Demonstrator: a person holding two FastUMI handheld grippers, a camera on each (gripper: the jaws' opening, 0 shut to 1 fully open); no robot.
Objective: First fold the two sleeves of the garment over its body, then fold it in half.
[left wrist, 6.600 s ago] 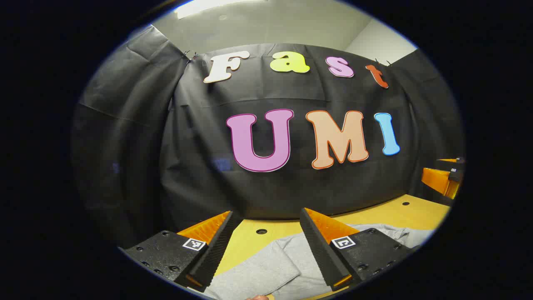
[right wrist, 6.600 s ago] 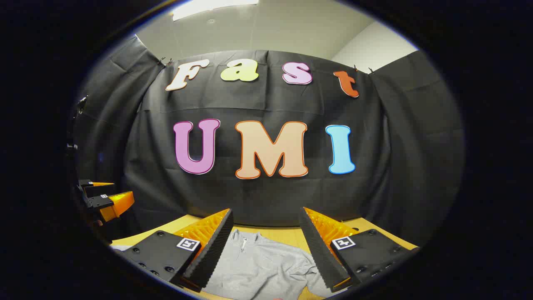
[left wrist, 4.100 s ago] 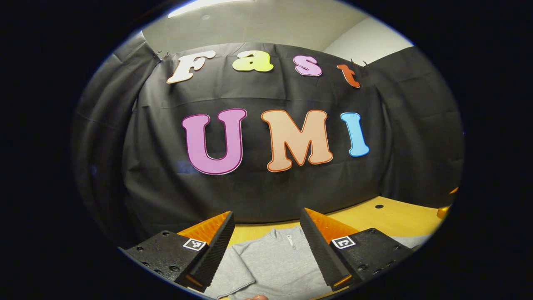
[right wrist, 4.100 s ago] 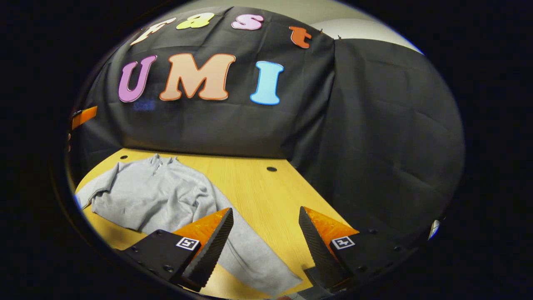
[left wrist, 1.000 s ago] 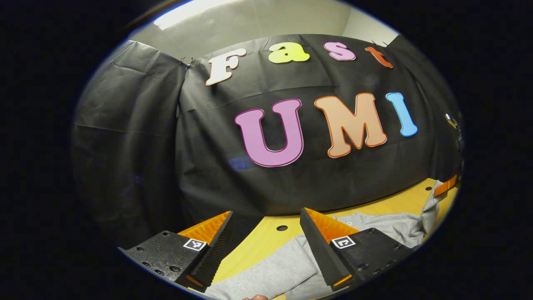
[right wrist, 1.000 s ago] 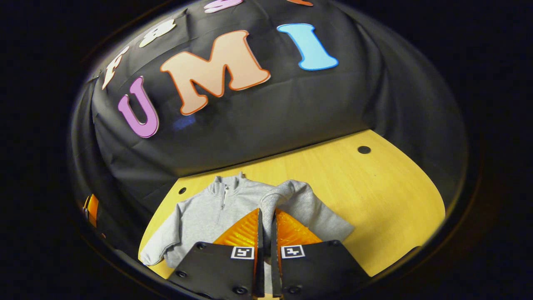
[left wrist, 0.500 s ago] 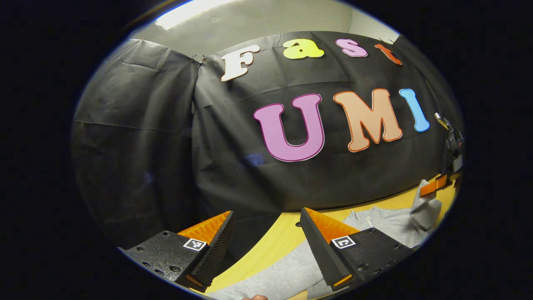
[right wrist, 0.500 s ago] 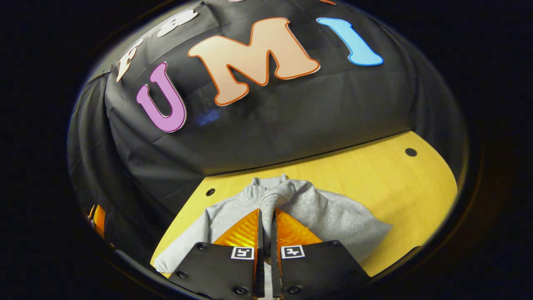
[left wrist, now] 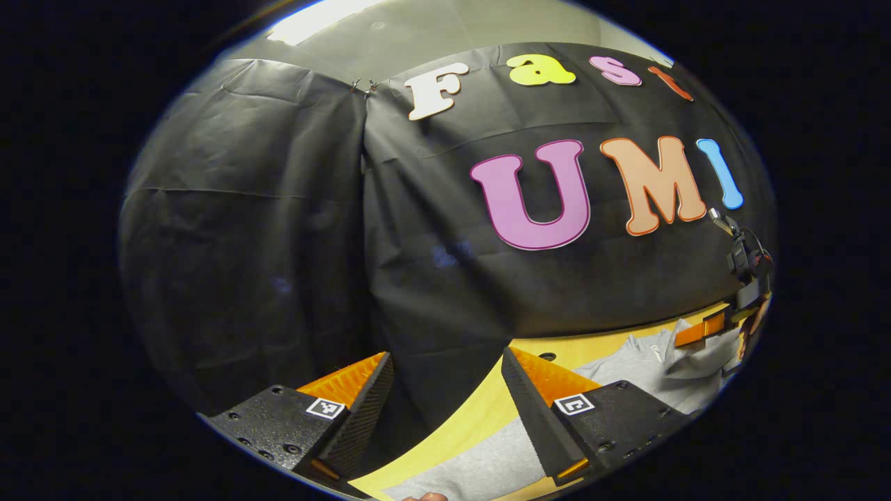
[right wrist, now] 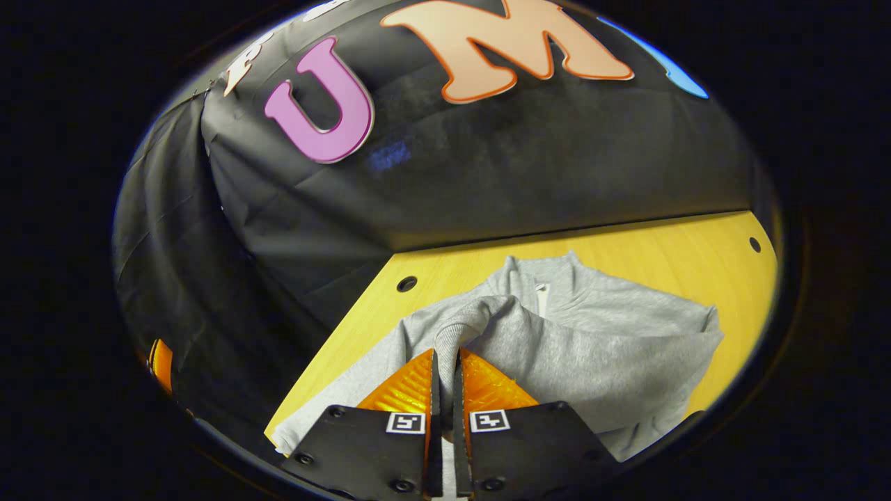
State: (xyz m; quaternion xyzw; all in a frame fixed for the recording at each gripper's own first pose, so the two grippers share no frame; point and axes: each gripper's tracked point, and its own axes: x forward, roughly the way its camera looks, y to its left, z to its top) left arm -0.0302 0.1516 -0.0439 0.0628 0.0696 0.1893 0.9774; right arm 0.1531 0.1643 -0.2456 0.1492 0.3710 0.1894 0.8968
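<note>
A grey zip-neck sweatshirt [right wrist: 598, 313] lies on the yellow wooden table [right wrist: 647, 243]. My right gripper [right wrist: 445, 362] is shut on the ribbed cuff of the right sleeve [right wrist: 452, 334], which hangs raised and drawn across the body. In the left gripper view, the sweatshirt [left wrist: 626, 365] lies at the far right, with the right gripper [left wrist: 703, 330] holding the sleeve above it. My left gripper [left wrist: 445, 369] stands open at the table's left end, with nothing between its fingers. The other sleeve [left wrist: 480, 466] lies flat below it.
The booth's black cloth wall [left wrist: 278, 229] closes off the table's far side and left end. Round holes [right wrist: 406, 284] sit in the tabletop near its far edge. The table's left edge [right wrist: 334, 362] runs just past the sweatshirt's shoulder.
My right gripper has carried the sleeve further leftward over the body, with the fold now lying across the chest. My left gripper has swung left, toward the table's end.
</note>
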